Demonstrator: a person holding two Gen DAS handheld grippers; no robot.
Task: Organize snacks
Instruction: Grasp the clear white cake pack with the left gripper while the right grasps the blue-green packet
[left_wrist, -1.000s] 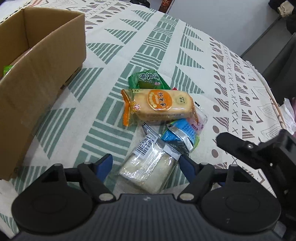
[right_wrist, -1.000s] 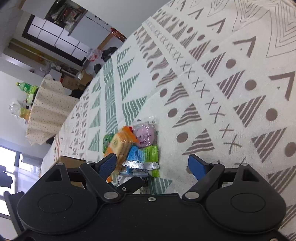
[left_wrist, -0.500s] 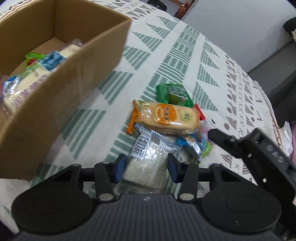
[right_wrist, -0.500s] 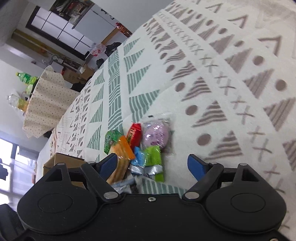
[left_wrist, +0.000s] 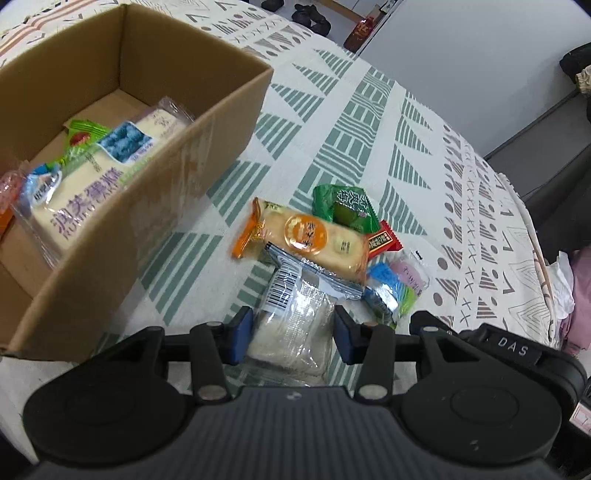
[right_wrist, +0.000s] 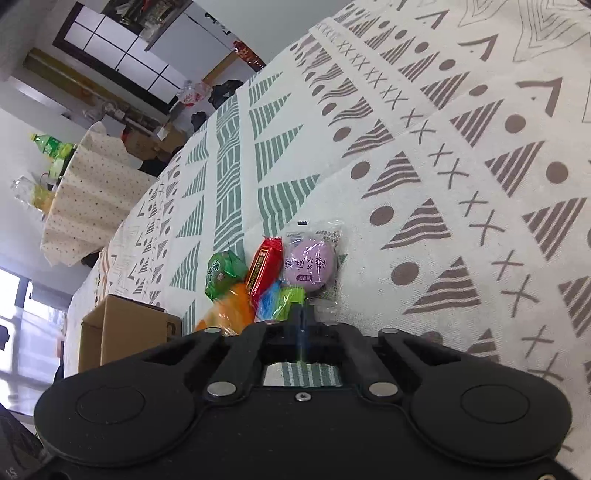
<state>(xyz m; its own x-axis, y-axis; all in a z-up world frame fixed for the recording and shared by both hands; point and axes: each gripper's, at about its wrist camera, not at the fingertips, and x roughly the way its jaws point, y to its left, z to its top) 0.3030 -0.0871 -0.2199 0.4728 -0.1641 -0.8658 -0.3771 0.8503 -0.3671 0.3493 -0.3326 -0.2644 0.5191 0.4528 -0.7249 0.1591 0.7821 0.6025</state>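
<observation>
My left gripper (left_wrist: 291, 334) is shut on a clear-wrapped white cake packet (left_wrist: 295, 325) and holds it above the cloth beside the cardboard box (left_wrist: 110, 236). The box holds several snacks, among them a large white cake pack (left_wrist: 92, 184). On the cloth lie an orange cracker pack (left_wrist: 310, 236), a green packet (left_wrist: 343, 206), a red candy (left_wrist: 382, 242), a blue-green packet (left_wrist: 388, 291) and a purple round snack (right_wrist: 308, 264). My right gripper (right_wrist: 301, 321) is shut at the edge of the green-blue packet (right_wrist: 286, 301); whether it grips the packet is hidden.
The round table wears a white cloth (right_wrist: 461, 184) with green and brown triangles. The box also shows in the right wrist view (right_wrist: 125, 332). A second covered table (right_wrist: 85, 192) with bottles stands beyond. The table edge (left_wrist: 539, 258) runs at the right.
My left gripper closed on the white cake packet and lifted it toward the box. My right gripper moved up to the snack pile and shut.
</observation>
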